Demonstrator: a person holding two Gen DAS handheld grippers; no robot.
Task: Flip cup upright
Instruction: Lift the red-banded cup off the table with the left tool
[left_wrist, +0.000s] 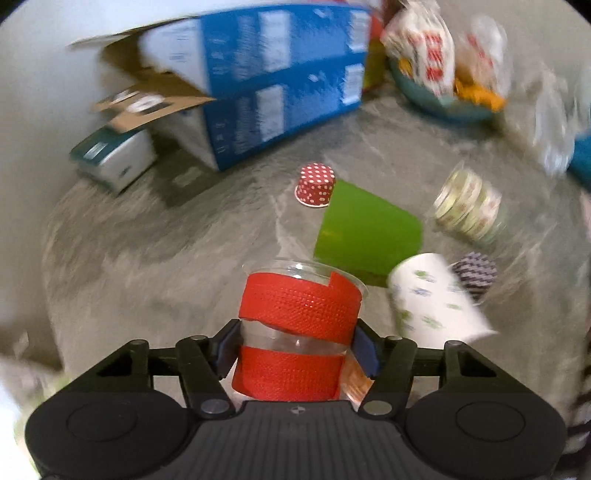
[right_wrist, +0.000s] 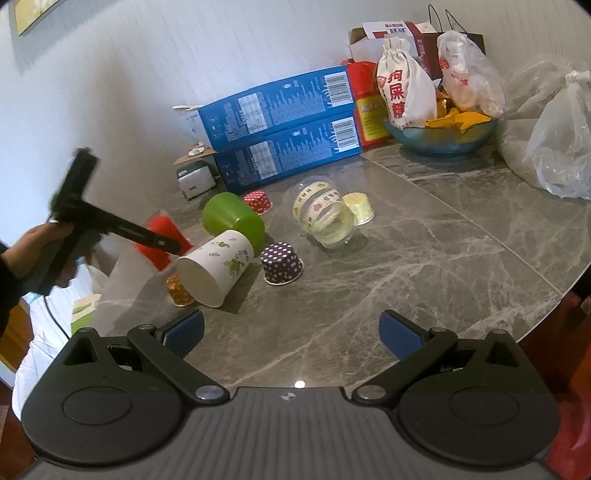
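My left gripper is shut on a clear plastic cup wrapped in red tape, held above the table with its rim pointing away from the camera. In the right wrist view the same cup hangs in the left gripper at the table's left edge. My right gripper is open and empty over the near part of the table. A white printed paper cup, a green cup and a clear cup with patterned tape lie on their sides.
Small cupcake liners stand upside down: purple dotted, red dotted, yellow, orange. Two blue boxes are stacked at the back wall. A blue bowl with bags and plastic bags sit at the far right.
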